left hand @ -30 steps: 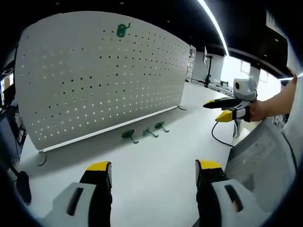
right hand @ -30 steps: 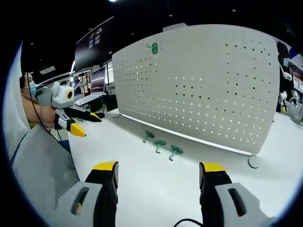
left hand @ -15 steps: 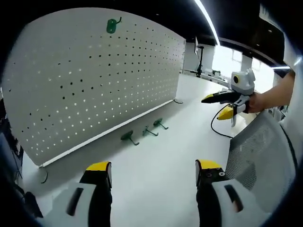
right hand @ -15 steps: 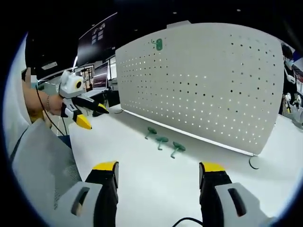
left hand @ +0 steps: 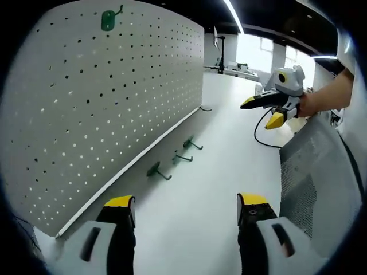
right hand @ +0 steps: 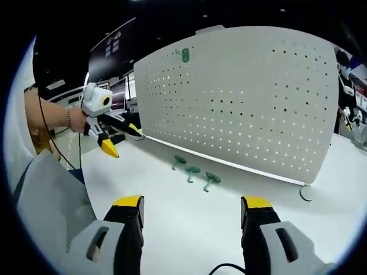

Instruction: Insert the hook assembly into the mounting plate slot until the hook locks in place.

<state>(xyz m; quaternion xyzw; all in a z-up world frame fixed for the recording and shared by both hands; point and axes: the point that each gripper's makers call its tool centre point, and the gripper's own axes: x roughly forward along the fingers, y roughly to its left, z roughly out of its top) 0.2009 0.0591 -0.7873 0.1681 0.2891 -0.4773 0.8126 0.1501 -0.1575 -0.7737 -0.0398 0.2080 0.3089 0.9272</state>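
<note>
On table (right hand: 172, 229), three green hooks (right hand: 192, 171) (fourth hook (right hand: 184, 55) on pegboard (right hand: 252, 97)).

Right gripper (right hand: 192, 209) jaws apart at bottom; three green hooks (right hand: 193, 172) lie mid-frame below the white pegboard (right hand: 241, 97); left gripper (right hand: 117, 137) at left

White worktop (right hand: 172, 223) with pegboard and loose hooks

An upright perforated pegboard (right hand: 241, 97) stands on it; three green hooks (right hand: 193, 172) lie in a row just before the board's base.

Bright even lighting, ceiling light strip (left hand: 232, 12) glaring, strong fisheye edge bending, sharp focus
</note>
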